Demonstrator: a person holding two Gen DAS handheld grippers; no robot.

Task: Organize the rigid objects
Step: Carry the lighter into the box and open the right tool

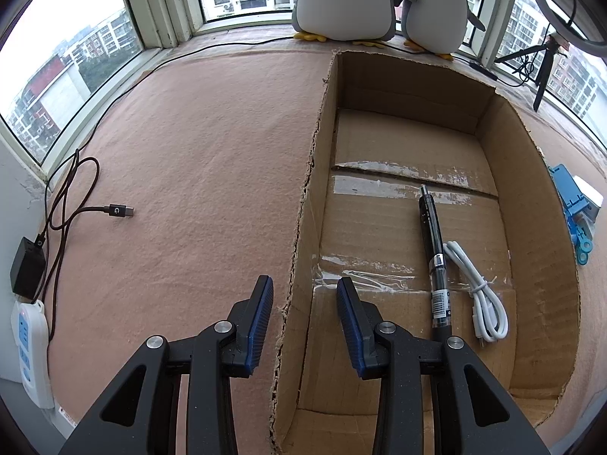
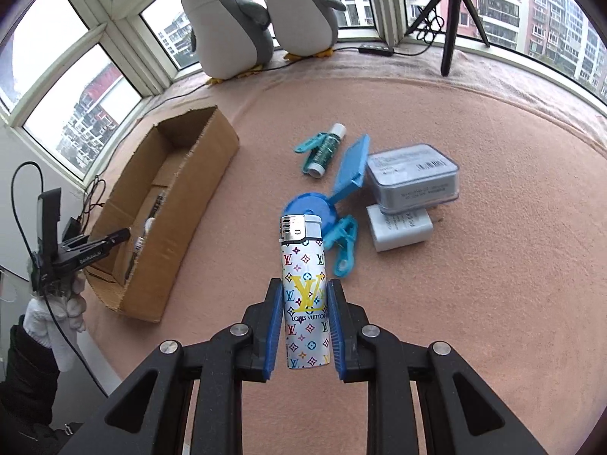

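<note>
Ahead, left gripper gapes across the torn cardboard box edge; inside lie a black pen and white cable. Right gripper clamps a patterned lighter.

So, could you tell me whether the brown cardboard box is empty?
Not empty: the brown cardboard box holds a black pen and a coiled white cable.
</note>
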